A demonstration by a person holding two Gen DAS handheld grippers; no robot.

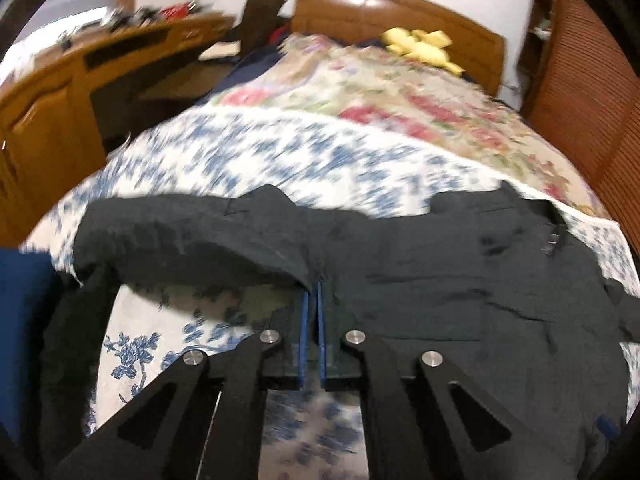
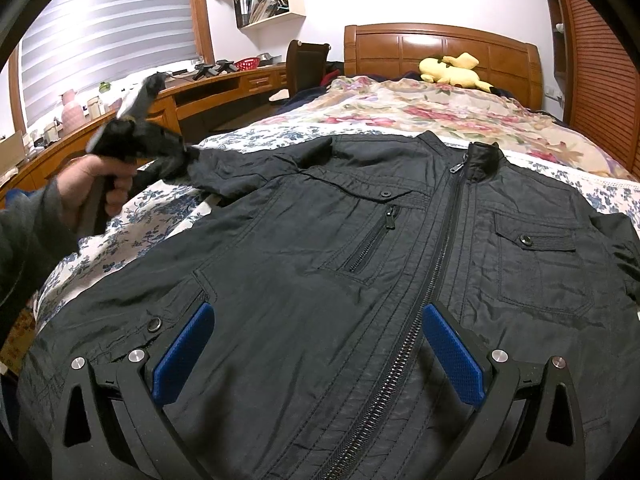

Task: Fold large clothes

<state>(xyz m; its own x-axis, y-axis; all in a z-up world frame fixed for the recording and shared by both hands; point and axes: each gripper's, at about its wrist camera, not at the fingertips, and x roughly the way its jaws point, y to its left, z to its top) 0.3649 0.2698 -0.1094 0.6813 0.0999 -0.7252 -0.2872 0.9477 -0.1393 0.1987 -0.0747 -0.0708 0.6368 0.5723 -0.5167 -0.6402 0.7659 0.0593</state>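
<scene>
Hovering low over the front of the black jacket (image 2: 360,264), the right gripper (image 2: 316,344) has its blue pads spread wide apart with nothing clamped between them; the closed zip runs up between its fingers, so it looks placed to steady the body of the garment or wait its turn. The jacket lies face up and zipped on the blue-flowered sheet (image 2: 132,220) of the bed, collar toward the headboard. Off to the left, a hand (image 2: 92,192) grips the left gripper (image 1: 313,284), whose pads are pressed together on the edge of the sleeve (image 1: 192,236), pinching the cloth so it can be lifted clear of the sheet; I judge this is the start of folding that sleeve in across the chest. Beyond the jacket lies a rose-patterned quilt (image 2: 420,116), then a yellow plush toy (image 2: 452,72) against the wooden headboard (image 2: 440,46).
</scene>
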